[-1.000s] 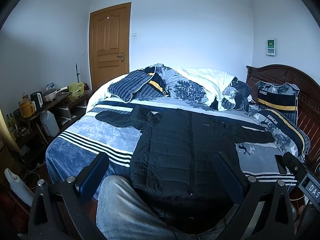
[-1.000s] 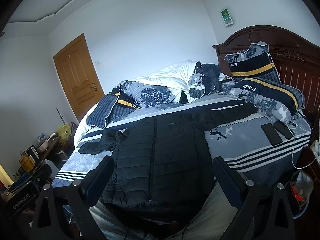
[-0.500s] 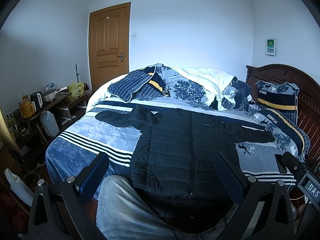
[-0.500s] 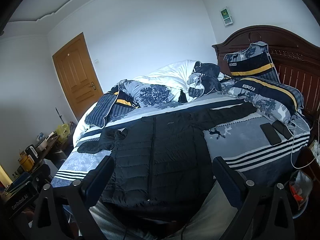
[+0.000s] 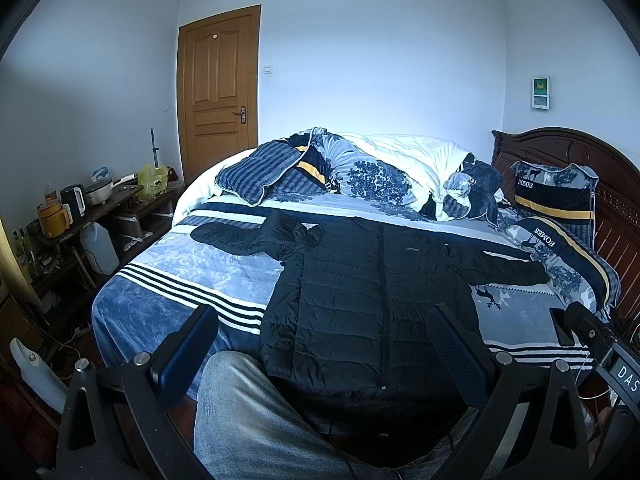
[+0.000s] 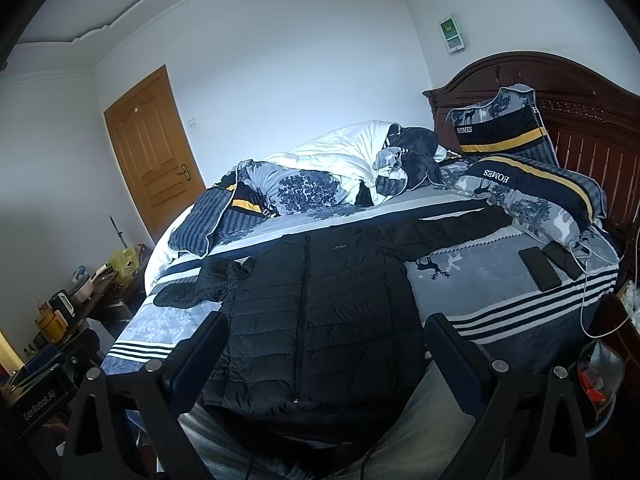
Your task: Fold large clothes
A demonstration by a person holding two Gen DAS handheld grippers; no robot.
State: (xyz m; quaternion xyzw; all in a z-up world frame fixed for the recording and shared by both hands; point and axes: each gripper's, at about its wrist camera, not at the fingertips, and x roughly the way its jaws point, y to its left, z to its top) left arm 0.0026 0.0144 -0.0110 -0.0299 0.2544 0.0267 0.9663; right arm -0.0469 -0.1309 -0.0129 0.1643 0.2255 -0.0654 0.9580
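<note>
A black quilted puffer jacket (image 5: 372, 300) lies flat, front up and zipped, on the bed (image 5: 172, 280). Its hem hangs at the near edge. One sleeve reaches left and is bunched, the other reaches right toward the pillows. It also shows in the right wrist view (image 6: 320, 312). My left gripper (image 5: 320, 344) is open and empty, held back from the hem above my jeans leg (image 5: 248, 420). My right gripper (image 6: 324, 352) is open and empty, also short of the hem.
A heaped quilt (image 5: 384, 168) and pillows (image 6: 532, 188) lie at the bed's far side and by the wooden headboard (image 6: 580, 92). Two phones (image 6: 540, 268) with a cable lie on the bed's right part. A cluttered side table (image 5: 72, 216) stands left, a door (image 5: 218, 88) behind.
Both views have shifted only slightly. The jacket lies as before and both grippers stay open.
</note>
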